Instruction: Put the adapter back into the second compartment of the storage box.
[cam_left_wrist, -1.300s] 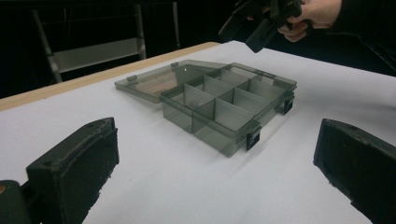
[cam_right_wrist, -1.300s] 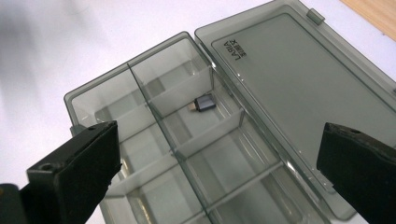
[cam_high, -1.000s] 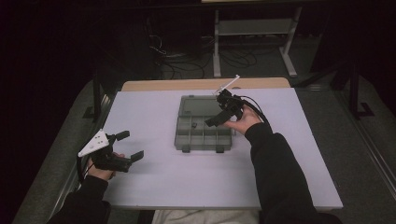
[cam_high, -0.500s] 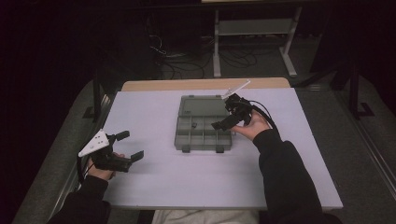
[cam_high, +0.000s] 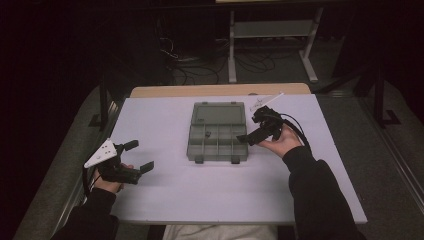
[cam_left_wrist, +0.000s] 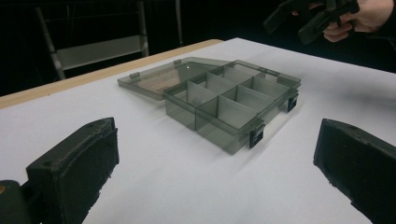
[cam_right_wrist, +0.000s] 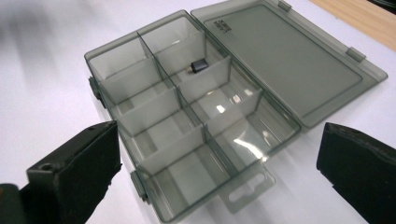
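Observation:
A smoky grey plastic compartment box (cam_high: 218, 145) (cam_left_wrist: 233, 100) (cam_right_wrist: 187, 121) lies open mid-table, its lid (cam_high: 218, 114) (cam_right_wrist: 285, 60) folded flat behind it. A small dark part (cam_high: 207, 134) (cam_right_wrist: 199, 65) rests in one compartment near the hinge; the other compartments look empty. My right gripper (cam_high: 250, 127) (cam_right_wrist: 219, 140) hovers at the box's right edge, open, jaws wide with nothing between them; it also appears far off in the left gripper view (cam_left_wrist: 317, 16). My left gripper (cam_high: 140, 156) (cam_left_wrist: 215, 154) stays open near the table's left front, well away from the box and pointing toward it.
The box sits on a white tabletop (cam_high: 200, 200) with a wooden strip (cam_high: 220, 90) along its far edge. Beyond the table stand a metal shelf frame (cam_high: 270, 30) and floor cables (cam_high: 200, 70). Dark floor surrounds the table.
My right gripper has drifted from over the box's back right corner to its right side, a little nearer the person. The left gripper has stayed put.

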